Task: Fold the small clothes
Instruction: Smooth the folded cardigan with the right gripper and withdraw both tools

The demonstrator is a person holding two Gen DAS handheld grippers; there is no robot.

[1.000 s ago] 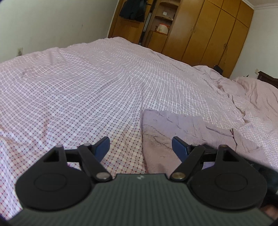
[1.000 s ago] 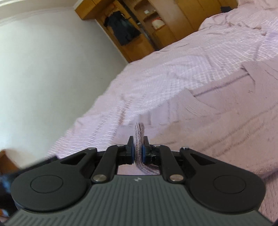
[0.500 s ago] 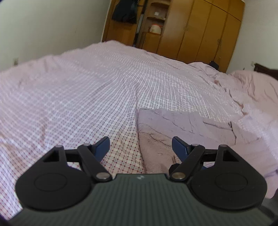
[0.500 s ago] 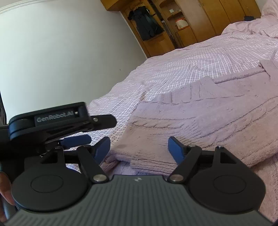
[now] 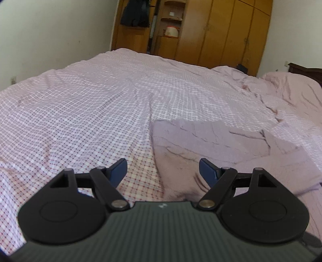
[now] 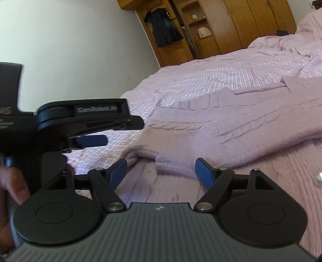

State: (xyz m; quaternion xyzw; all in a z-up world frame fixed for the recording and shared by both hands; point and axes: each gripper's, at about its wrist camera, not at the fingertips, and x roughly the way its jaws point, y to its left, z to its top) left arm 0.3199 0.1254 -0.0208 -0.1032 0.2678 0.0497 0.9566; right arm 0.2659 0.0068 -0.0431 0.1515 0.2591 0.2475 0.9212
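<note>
Your left gripper (image 5: 163, 171) has its blue-padded tongs spread wide apart, holding nothing. It hovers low over the bed (image 5: 84, 112), which is covered in a pink-and-white checked sheet. The lilac knitted sweater (image 5: 211, 145) lies on that sheet at about 1 o'clock from the left gripper's tips, with its near left edge running down between the two pads; the right pad (image 5: 207, 171) sits over the knit, the left pad over bare sheet (whether either one touches the fabric cannot be told from this view).

Your right gripper (image 6: 161, 173) is likewise parted wide and empty. In its view the sweater (image 6: 231, 125) fills the area from 12 to 3 o'clock, with a folded-over layer whose thick rolled edge lies just ahead of the tips and a ribbed lower layer running under and between the pads. A small shiny button (image 6: 318, 177) shows at the far right edge, around 3 o'clock.

From the right wrist view, your left gripper (image 6: 86, 121) appears at 10 o'clock, blurred, just beside the sweater's left edge, with one blue pad (image 6: 92, 141) visible above the sheet. Your left hand (image 6: 12, 185) shows at 8 o'clock around its handle.

Beyond the bed stands a wooden wardrobe (image 5: 227, 34) at 12 o'clock, with a dark garment (image 5: 134, 14) hanging near its open shelves.
</note>
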